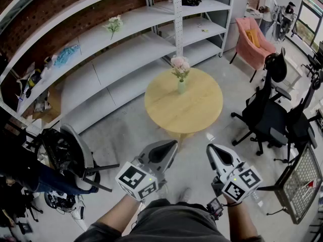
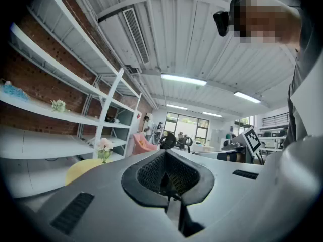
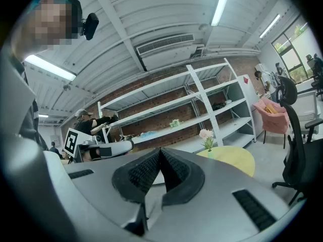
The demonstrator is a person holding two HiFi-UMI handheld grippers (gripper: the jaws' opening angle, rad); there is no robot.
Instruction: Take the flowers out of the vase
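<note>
Pink flowers [image 1: 180,64] stand in a small pale green vase [image 1: 181,87] on a round yellow table [image 1: 194,112], about a stride ahead of me. Both grippers are held level at waist height, well short of the table. The left gripper [image 1: 171,145] is shut and holds nothing. The right gripper [image 1: 210,148] is also shut and holds nothing. In the left gripper view the flowers [image 2: 104,145] show small, left of the shut gripper [image 2: 166,178]. In the right gripper view the flowers [image 3: 206,134] and table [image 3: 234,159] lie right of the shut gripper [image 3: 160,169].
White metal shelving [image 1: 126,44] runs along the brick wall behind the table, with another flower bunch [image 1: 114,24] on it. A pink armchair [image 1: 252,42] stands at the back right. Black office chairs [image 1: 270,110] and a wire basket [image 1: 303,183] stand right; a stool [image 1: 75,153] stands left.
</note>
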